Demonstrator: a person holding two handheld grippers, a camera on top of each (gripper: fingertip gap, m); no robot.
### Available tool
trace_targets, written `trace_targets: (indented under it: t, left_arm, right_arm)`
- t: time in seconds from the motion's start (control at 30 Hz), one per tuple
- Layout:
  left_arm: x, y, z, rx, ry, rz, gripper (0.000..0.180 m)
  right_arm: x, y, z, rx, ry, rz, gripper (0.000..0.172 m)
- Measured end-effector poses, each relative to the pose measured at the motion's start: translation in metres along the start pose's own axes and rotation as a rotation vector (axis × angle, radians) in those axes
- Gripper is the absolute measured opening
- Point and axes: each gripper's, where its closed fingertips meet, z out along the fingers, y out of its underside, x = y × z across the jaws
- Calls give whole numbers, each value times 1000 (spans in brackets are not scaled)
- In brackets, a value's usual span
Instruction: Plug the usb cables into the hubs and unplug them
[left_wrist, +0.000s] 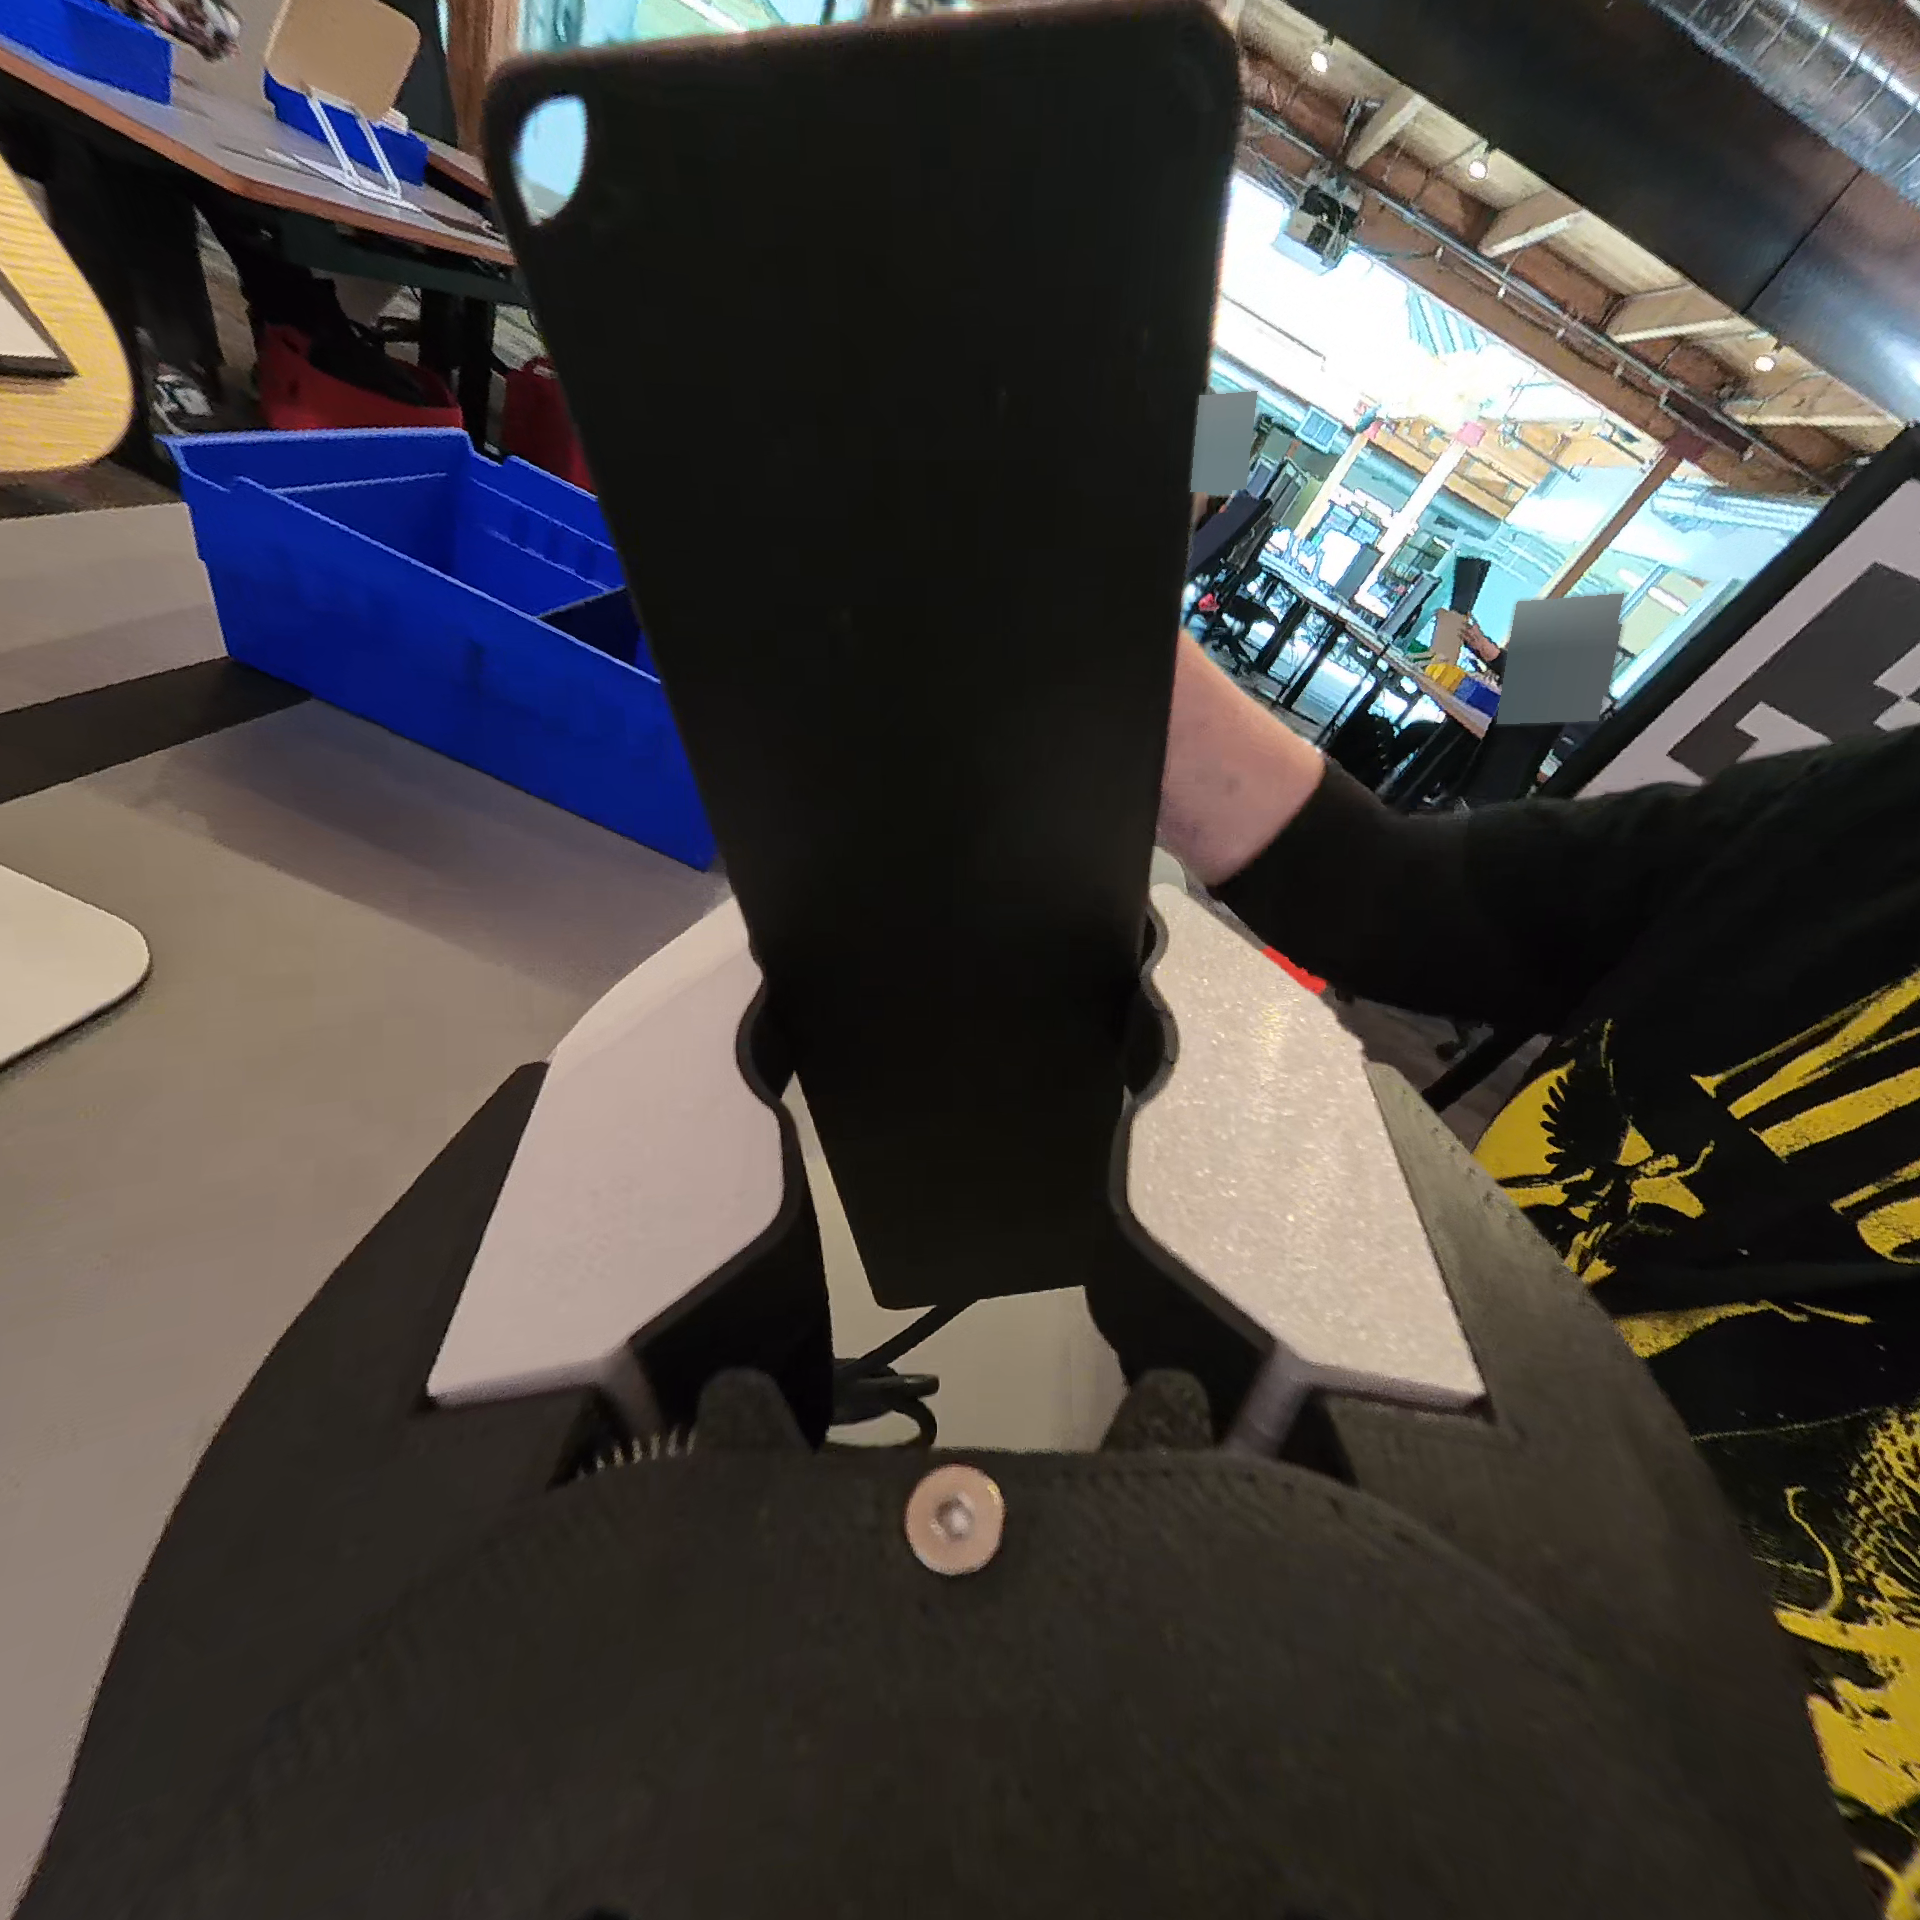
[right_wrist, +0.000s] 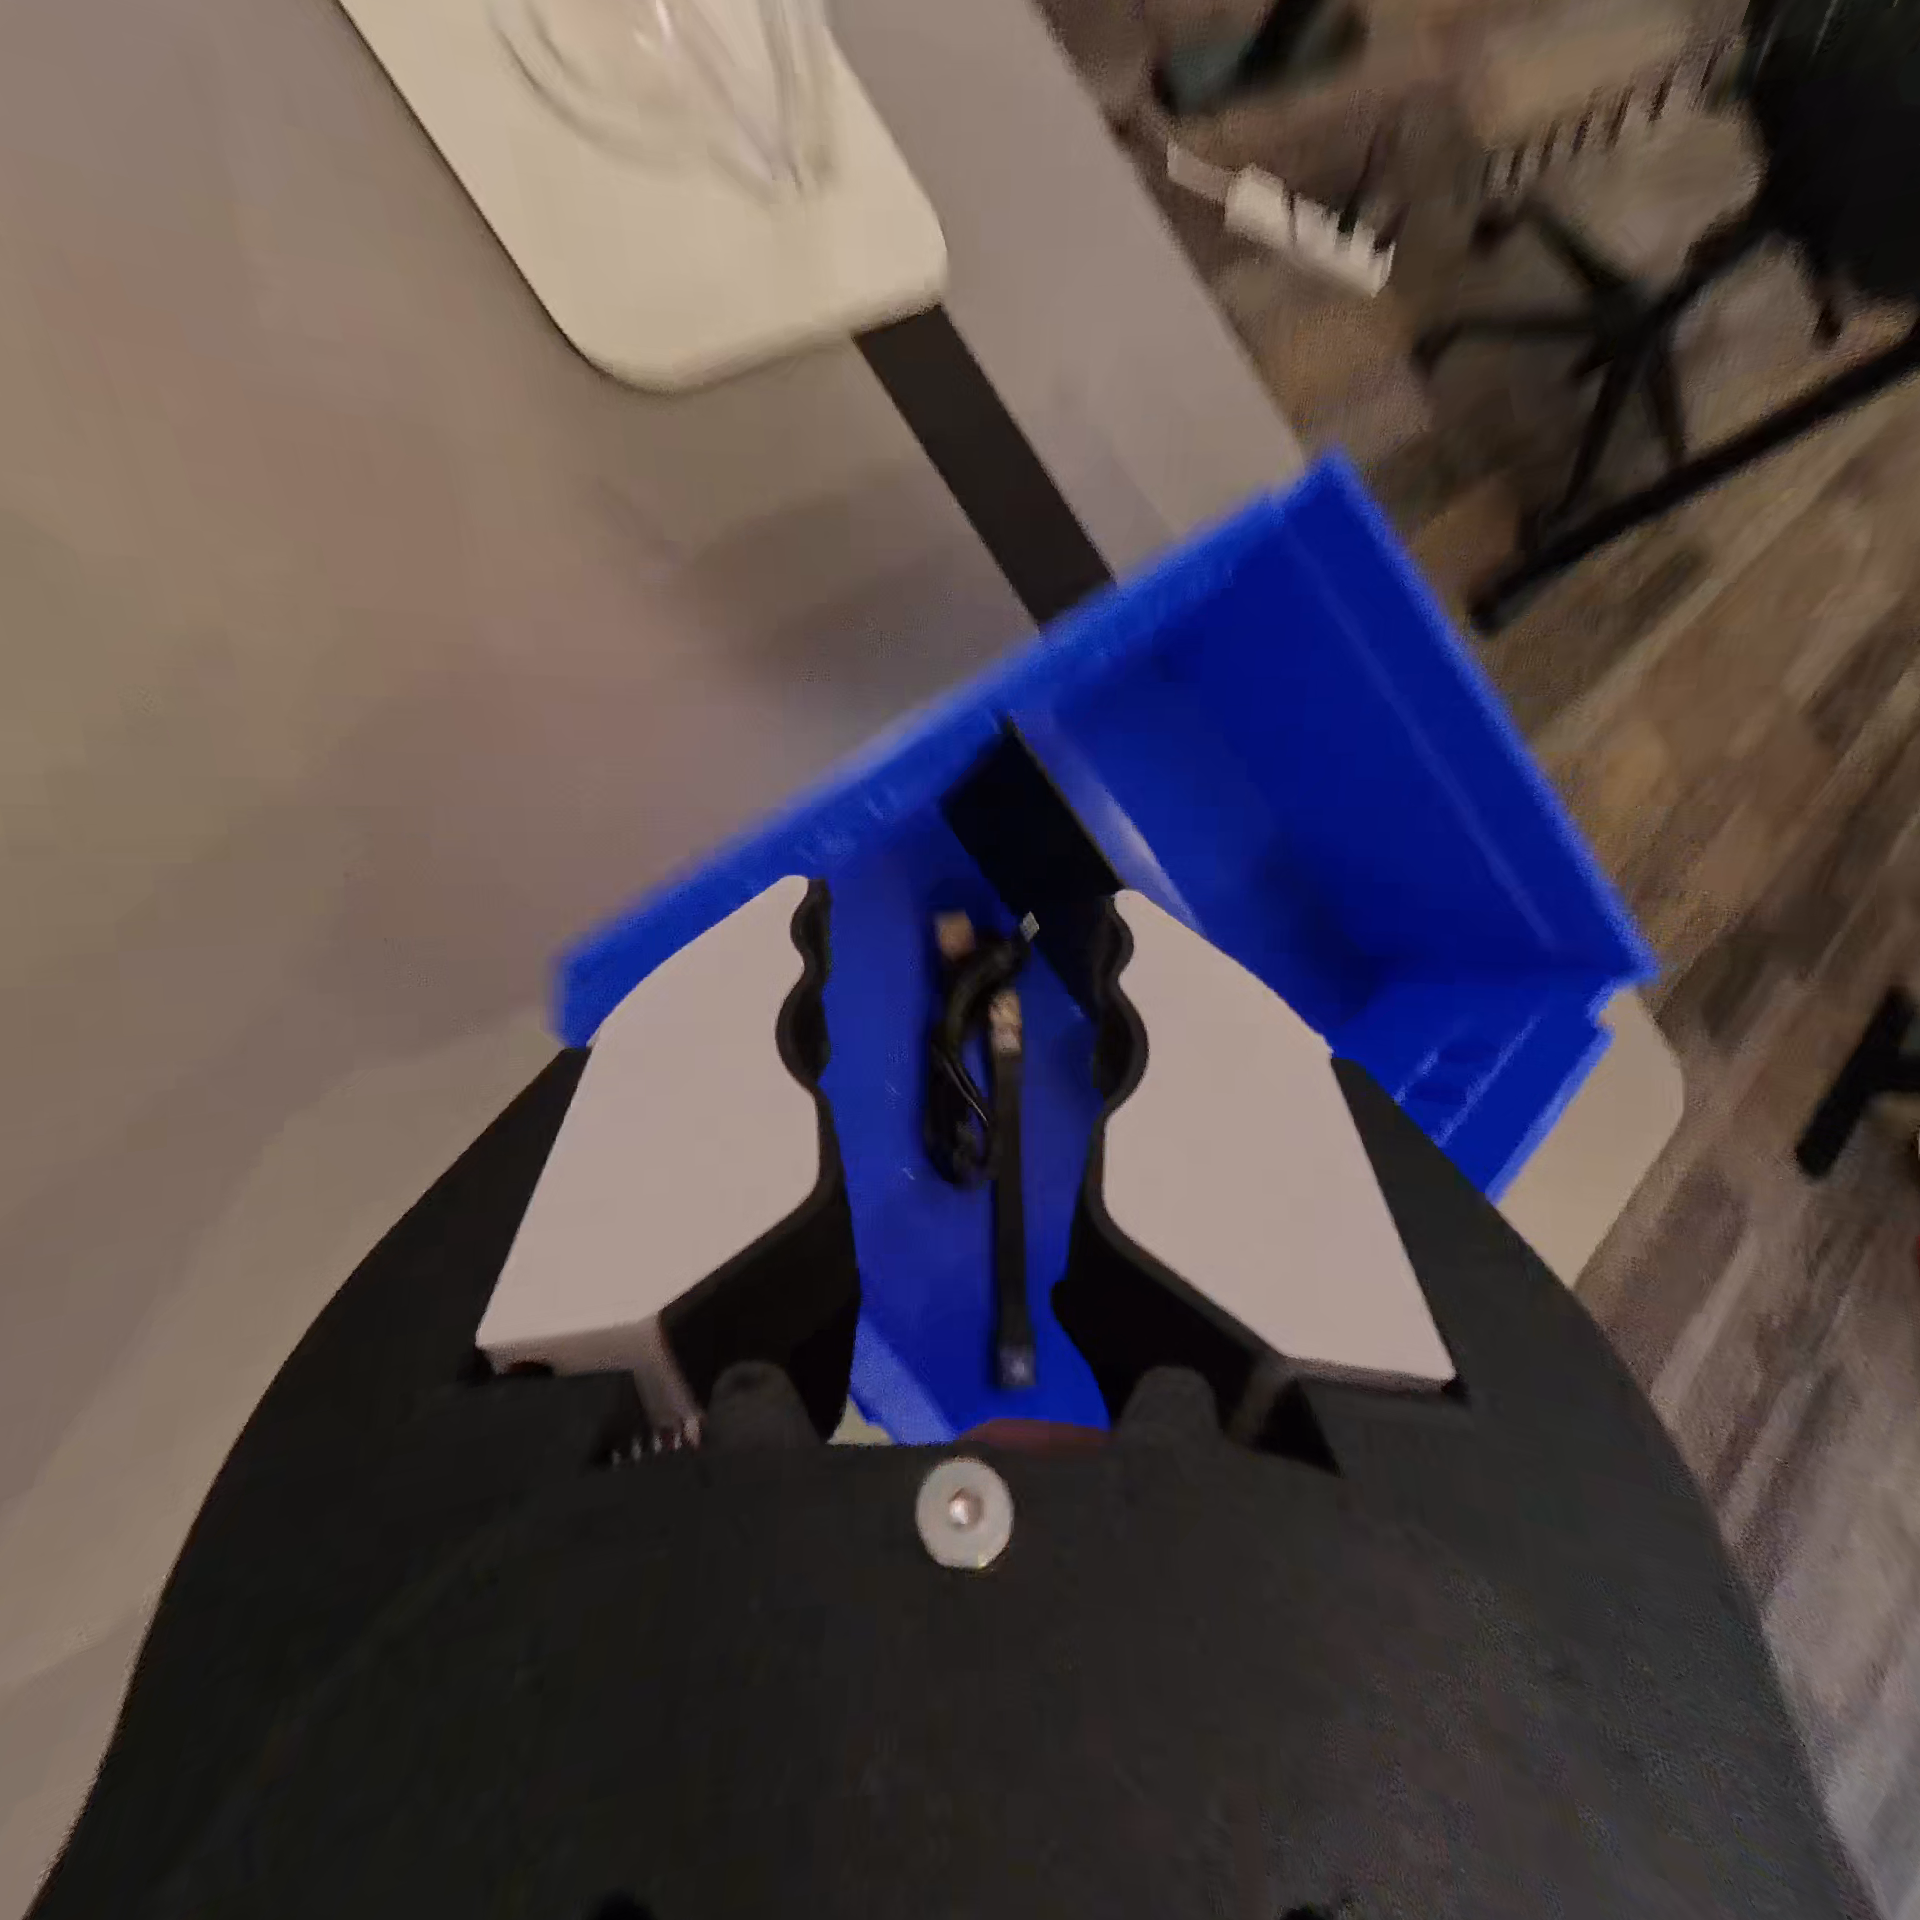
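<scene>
I am holding my right gripper (right_wrist: 961, 987) open and bare over the blue bin (right_wrist: 1299, 748), where a black cable (right_wrist: 966, 1049) and a thin hub (right_wrist: 1013, 1195) are lying (blurred). My left gripper (left_wrist: 951, 1029) is clamping a black plate (left_wrist: 883, 571).

No writing, number or brand can be read in either view. At the right edge of the left wrist view a white board (left_wrist: 1808, 665) carries a blocky black-and-white marker pattern, cut off by the frame, with no letters in it. Lower right, a person's black shirt (left_wrist: 1704, 1226) bears a yellow graphic print, a picture with no legible words.
</scene>
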Motion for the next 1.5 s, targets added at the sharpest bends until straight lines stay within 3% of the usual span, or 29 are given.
trace_targets:
  t: [0.13,0.3,0.43,0.47,0.57,0.63,0.83,0.97,1.17,1.3,1.5]
  left_arm:
    - [-6,-12,6,74,-24,-17,63]
    - [-16,-33,2,190,-98,-37,62]
    - [-17,-38,6,207,-184,-26,63]
    - [-15,-37,10,203,-190,-28,63]
    - [-14,-37,14,227,-225,-52,63]
    - [-13,-40,9,259,-237,-42,63]
    - [-8,-39,8,328,-178,-118,61]
    - [-7,-42,12,334,-147,-130,61]
    - [6,-54,8,372,-60,-112,57]
    - [1,-55,-3,378,-72,-86,60]
    - [-14,-42,-16,362,-60,-130,50]
  right_arm:
    - [-102,-82,-38,224,-186,-82,55]
    - [-234,-129,-32,313,-374,-170,70]
    - [-274,-154,-4,349,-254,-189,76]
    - [-273,-161,1,368,-183,-191,75]
    - [-271,-170,12,377,-40,-224,47]
    - [-267,-174,11,404,29,-236,42]
    - [-237,-178,-6,450,59,-152,25]
    - [-231,-179,-10,459,57,-195,25]
    - [-211,-184,-29,508,-79,-143,25]
    - [-168,-188,-58,554,-79,-121,25]
    - [-47,-184,-109,558,75,-49,25]
